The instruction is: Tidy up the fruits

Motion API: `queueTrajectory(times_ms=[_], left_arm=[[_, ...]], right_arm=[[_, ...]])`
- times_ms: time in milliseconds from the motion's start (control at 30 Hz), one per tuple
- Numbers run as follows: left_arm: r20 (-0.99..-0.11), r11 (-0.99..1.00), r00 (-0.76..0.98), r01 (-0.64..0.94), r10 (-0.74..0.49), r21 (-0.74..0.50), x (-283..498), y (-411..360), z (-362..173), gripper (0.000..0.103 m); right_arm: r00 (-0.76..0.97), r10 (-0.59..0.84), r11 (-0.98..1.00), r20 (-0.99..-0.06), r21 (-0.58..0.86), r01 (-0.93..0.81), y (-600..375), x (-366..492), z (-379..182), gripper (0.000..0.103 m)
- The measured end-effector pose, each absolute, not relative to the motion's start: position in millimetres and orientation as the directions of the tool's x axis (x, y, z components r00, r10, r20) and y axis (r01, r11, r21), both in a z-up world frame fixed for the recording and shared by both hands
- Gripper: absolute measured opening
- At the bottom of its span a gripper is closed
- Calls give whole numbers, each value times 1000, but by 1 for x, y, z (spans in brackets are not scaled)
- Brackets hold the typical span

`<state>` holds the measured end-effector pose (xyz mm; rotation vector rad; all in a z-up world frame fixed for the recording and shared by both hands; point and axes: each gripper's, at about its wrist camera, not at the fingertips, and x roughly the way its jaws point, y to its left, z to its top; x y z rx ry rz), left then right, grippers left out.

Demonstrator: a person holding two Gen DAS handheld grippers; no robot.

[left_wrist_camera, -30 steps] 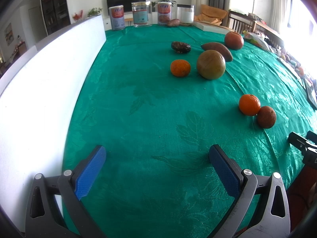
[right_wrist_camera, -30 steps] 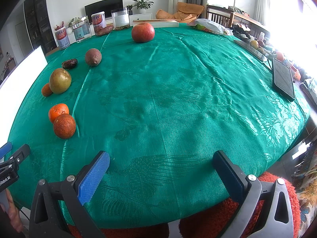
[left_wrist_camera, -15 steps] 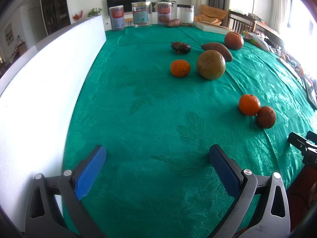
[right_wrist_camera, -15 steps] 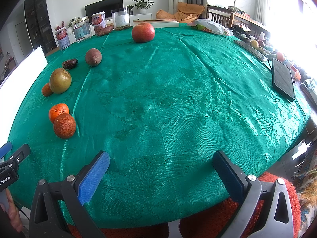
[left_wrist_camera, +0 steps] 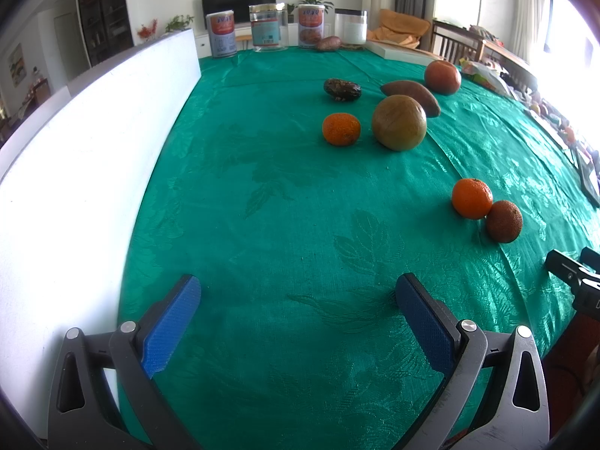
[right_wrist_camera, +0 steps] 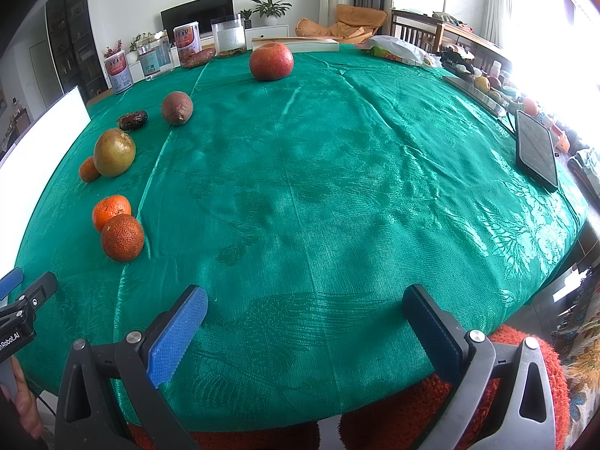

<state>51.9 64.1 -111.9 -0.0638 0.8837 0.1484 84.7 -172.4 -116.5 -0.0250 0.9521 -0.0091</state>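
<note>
1. Green patterned cloth (left_wrist_camera: pixel 285 202) is seen covering the surface, with all fruit resting on it.
2. The left tool (left_wrist_camera: pixel 298 302) is held low over the near edge, its blue-padded fingers (left_wrist_camera: pixel 170 320) wide apart and nothing between them.
3. The right tool (right_wrist_camera: pixel 305 313) is likewise held above the near edge with its fingers spread and nothing gripped.
4. A bright orange mandarin (left_wrist_camera: pixel 471 198) and a darker, rough-skinned orange fruit (left_wrist_camera: pixel 504 221) are found touching, near the right side of the left view.
5. A large round green-brown fruit (left_wrist_camera: pixel 399 122) sits just beside a small orange mandarin (left_wrist_camera: pixel 341 129), farther back.
6. A dark mottled oblong fruit (left_wrist_camera: pixel 342 90), a brown sweet potato (left_wrist_camera: pixel 410 96) and a round red fruit (left_wrist_camera: pixel 442 77) lie beyond these, apart from one another.
7. A white upright board (left_wrist_camera: pixel 75 172) runs along the left edge of the surface.
8. Labelled tins and clear jars (left_wrist_camera: pixel 266 28) stand along the far edge.
9. A dark flat tablet (right_wrist_camera: pixel 535 150) lies near the right edge in the right view.
</note>
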Motion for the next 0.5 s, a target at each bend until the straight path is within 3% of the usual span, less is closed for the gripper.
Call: queueTrajectory(times_ms=[333,500], left_arm=[[-812,994,582,-105,54,-9,58,69,-106,102],[-811,990,581,-65,-68,-129,73,72,-90,102]], right_arm=[[579,-18,1000,-815,-25,-4,-172,85,-116,103],[579,-18,1000,-815,-25,-4,-172,85,-116,103]])
